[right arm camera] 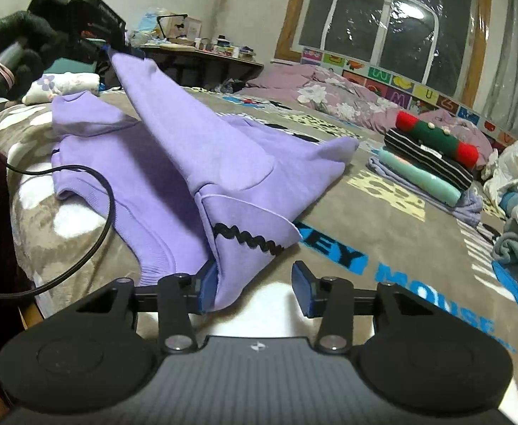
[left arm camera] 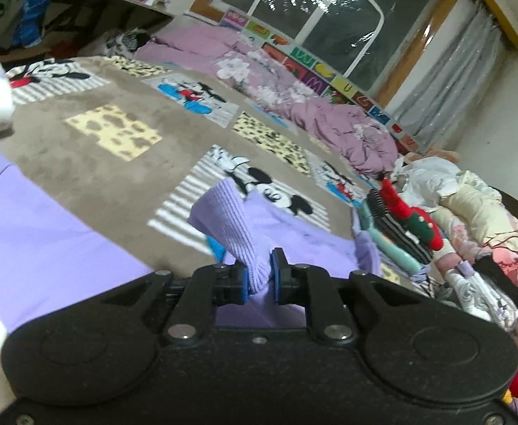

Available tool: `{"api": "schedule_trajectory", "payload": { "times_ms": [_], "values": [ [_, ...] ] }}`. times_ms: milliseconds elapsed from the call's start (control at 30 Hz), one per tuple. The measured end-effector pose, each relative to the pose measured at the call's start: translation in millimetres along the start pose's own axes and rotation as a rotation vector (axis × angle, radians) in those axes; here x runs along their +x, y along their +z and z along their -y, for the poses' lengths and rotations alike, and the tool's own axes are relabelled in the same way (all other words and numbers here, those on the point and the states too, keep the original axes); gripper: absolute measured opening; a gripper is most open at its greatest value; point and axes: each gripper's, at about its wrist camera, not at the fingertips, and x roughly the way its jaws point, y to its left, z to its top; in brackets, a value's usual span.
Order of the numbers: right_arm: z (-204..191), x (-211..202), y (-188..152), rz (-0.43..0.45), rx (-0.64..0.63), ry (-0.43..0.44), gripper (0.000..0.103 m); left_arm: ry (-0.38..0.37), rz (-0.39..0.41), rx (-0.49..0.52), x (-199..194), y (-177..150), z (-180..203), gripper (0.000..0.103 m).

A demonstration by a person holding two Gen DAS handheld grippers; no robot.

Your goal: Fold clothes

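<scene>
Ribbed lilac sweatshirt (left arm camera: 230,226) cuff pinched in left tool (left arm camera: 259,276); right tool (right arm camera: 255,287) agape.

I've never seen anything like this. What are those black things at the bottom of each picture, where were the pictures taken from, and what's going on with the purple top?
No robot here: a person holds a two-finger tool in each hand, each carrying a camera looking along its fingers. The black shapes are those tools. One picture comes from the left gripper, shut on the ribbed cuff of a purple sweatshirt. The other comes from the right gripper; the sweatshirt's edge hangs between its jaws, which stand apart. There the gloved hand lifts the sleeve. The sweatshirt lies on a cartoon-print blanket beside a stack of folded clothes.
</scene>
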Motion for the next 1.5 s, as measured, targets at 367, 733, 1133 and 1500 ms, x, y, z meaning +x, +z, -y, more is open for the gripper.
{"api": "schedule_trajectory", "payload": {
  "times_ms": [367,733,1133,1500],
  "values": [
    [-2.9,4.5,-0.1,-0.025,-0.007,0.021,0.043,0.071,-0.081,-0.071,20.3,-30.3,-47.7,0.011],
    [-3.5,4.6,-0.5,-0.033,-0.007,0.019,0.043,0.122,-0.080,-0.072,18.3,-36.5,-48.9,0.012],
    [-0.6,-2.8,1.3,-0.024,0.015,0.028,0.045,0.238,-0.212,-0.050,19.5,-27.7,-40.1,0.019],
    [11.8,-22.4,11.2,0.095,0.111,0.100,0.048,0.367,-0.146,0.208,-87.5,-4.4,-14.4,0.058]
  ]
}}
